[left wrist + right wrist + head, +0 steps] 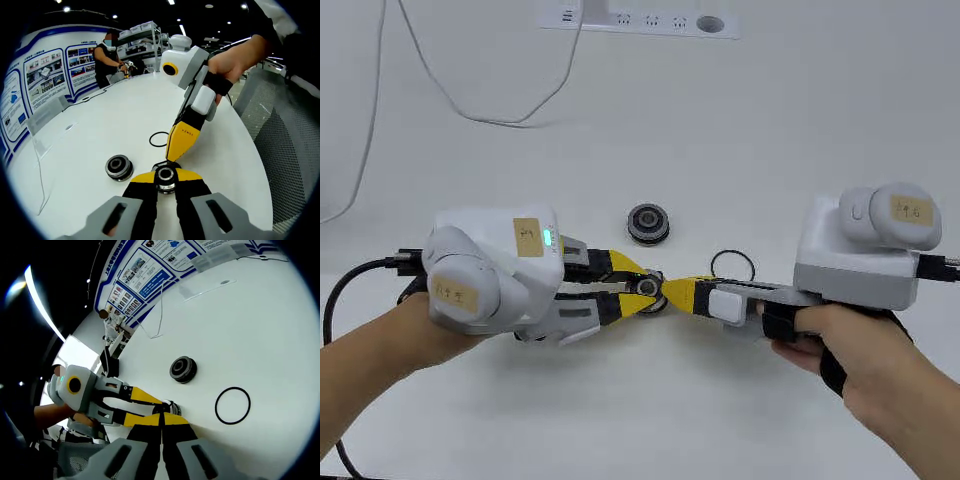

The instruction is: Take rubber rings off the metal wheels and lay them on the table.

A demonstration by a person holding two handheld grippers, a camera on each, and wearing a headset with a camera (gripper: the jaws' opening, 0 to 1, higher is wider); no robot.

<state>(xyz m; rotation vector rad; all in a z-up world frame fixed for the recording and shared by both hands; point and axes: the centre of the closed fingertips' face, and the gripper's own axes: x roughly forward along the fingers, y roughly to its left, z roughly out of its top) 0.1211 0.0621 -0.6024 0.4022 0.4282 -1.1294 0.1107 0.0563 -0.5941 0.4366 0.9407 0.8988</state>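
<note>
Surface: white workbench (740, 140), with a white power strip (638, 18) at its far edge and a thin grey cable (470, 110) trailing at far left.

Item 1. Left gripper (635, 290): yellow-tipped jaws pinching a small silver metal wheel (165, 176) from both sides, clear of the table.

Item 2. Second dark metal wheel (648, 223), lying flat just behind the grippers, its rubber apparently not yet removed.

Item 3. Thin black rubber ring (733, 265), loose on the table, right of centre and apart from both wheels.

Item 4. Right gripper (162, 416): jaws pressed together, tips at the held wheel's rim. A sliver of black rubber shows there in the left gripper view, but whether it is nipped cannot be told.

Hazards, as judged:
- The ring may slip from a shallow nip and snap back.
- A hard pull may twist the wheel out of the left jaws, dropping it to roll away.
- A ring that springs free could flick off the bench.
</note>
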